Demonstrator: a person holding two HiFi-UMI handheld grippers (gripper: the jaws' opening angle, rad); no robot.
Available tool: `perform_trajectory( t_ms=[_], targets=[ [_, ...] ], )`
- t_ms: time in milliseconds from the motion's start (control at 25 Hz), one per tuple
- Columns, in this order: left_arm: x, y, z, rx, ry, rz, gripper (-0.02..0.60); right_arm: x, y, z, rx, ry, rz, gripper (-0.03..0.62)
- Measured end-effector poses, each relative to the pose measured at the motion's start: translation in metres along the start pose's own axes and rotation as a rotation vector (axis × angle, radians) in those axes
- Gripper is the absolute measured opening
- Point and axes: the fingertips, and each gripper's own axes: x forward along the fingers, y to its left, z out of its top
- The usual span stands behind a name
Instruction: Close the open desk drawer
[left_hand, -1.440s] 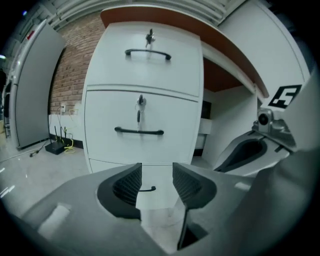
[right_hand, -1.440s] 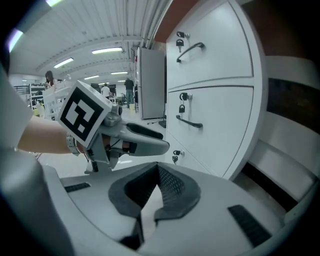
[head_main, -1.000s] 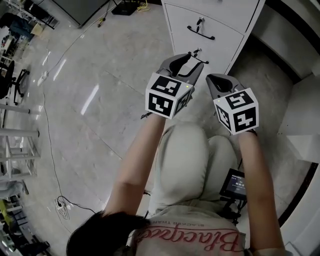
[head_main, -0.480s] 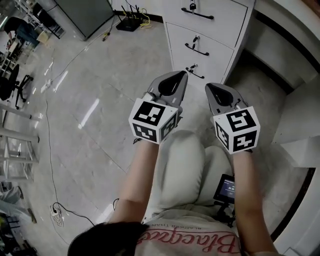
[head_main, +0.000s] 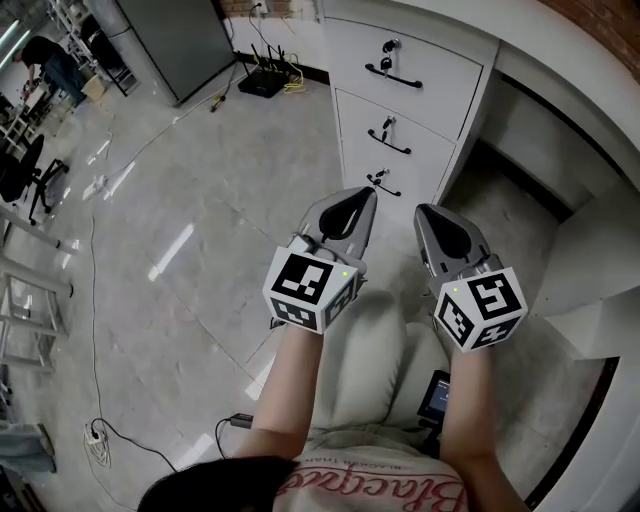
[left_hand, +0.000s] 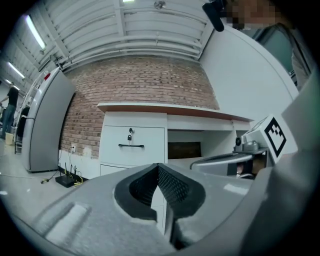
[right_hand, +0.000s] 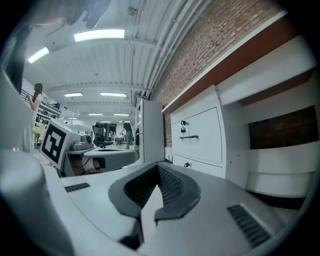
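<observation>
While left tool (head_main: 363, 193) and right tool (head_main: 424, 211) hover shut, three drawers (head_main: 405, 122) sit closed.

- A black router (head_main: 262, 82) with upright antennas sits on the floor beside a tall grey cabinet (head_main: 165, 40).
- A thin cable (head_main: 92, 330) trails over glossy floor tiles (head_main: 180, 200) to a power strip (head_main: 97, 443).
- A brick wall (left_hand: 145, 85) stands behind.
</observation>
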Motion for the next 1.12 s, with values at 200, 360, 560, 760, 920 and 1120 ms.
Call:
perform_trajectory(
  t_ms=[200,360,560,760,920,1120],
  targets=[
    [-0.01,-0.01,0.02,0.001,-0.031,0.002,0.006,-0.013,0.004,0.019,-0.026,-0.005,-0.027,0.009],
    [-0.013,-0.017,0.038,0.048,-0.045,0.0,0.006,-0.024,0.007,0.043,-0.073,-0.038,-0.019,0.009],
    [-0.021,-0.026,0.054,0.062,-0.076,-0.002,0.006,-0.037,0.017,0.053,-0.108,-0.015,0.008,0.009],
    [-0.023,-0.032,0.062,0.071,-0.089,-0.004,0.006,-0.044,0.014,0.057,-0.089,-0.011,0.004,0.009],
    [-0.024,-0.033,0.068,0.069,-0.096,-0.005,0.006,-0.044,0.009,0.059,-0.074,0.007,0.013,0.009],
    [-0.024,-0.034,0.07,0.077,-0.098,-0.007,0.006,-0.04,0.007,0.058,-0.12,0.027,0.001,0.009]
  ],
)
